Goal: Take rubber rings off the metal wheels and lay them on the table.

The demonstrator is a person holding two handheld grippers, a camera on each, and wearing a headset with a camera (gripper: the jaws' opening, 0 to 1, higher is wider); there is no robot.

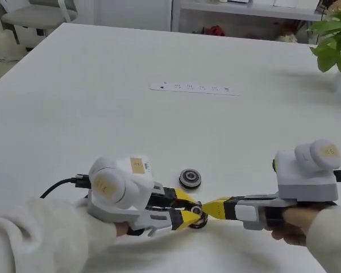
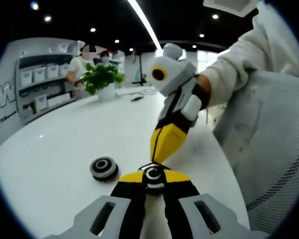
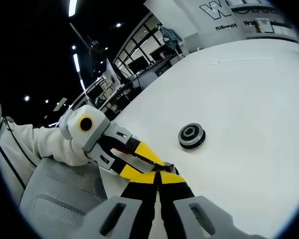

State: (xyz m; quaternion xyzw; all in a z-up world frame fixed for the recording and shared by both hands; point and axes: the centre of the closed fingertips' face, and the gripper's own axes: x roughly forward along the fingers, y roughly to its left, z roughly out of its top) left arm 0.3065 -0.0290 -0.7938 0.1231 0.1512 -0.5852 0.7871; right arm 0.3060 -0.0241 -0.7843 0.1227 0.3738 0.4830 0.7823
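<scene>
**Both claws meet on one wheel**

My left claw (image 2: 153, 177) is pinched on a small metal wheel (image 2: 153, 174), which sits squarely between its yellow tips with its round face and pale hub turned up toward me. My right claw (image 3: 160, 175) comes in from the opposite side, jaws pressed together, nipping the thin black rubber ring (image 2: 153, 165) at the wheel's far edge; the two sets of tips touch there, just above the table (image 1: 159, 131).

A second wheel (image 1: 190, 178) lies flat just beyond the meeting point, apart from both claws. It is a squat disc with a dark outer band, a bright metal inner ring and a dark centre.

The table is smooth, matt white. My jaws are glossy yellow at the ends, black behind, on pale grey bodies.
</scene>
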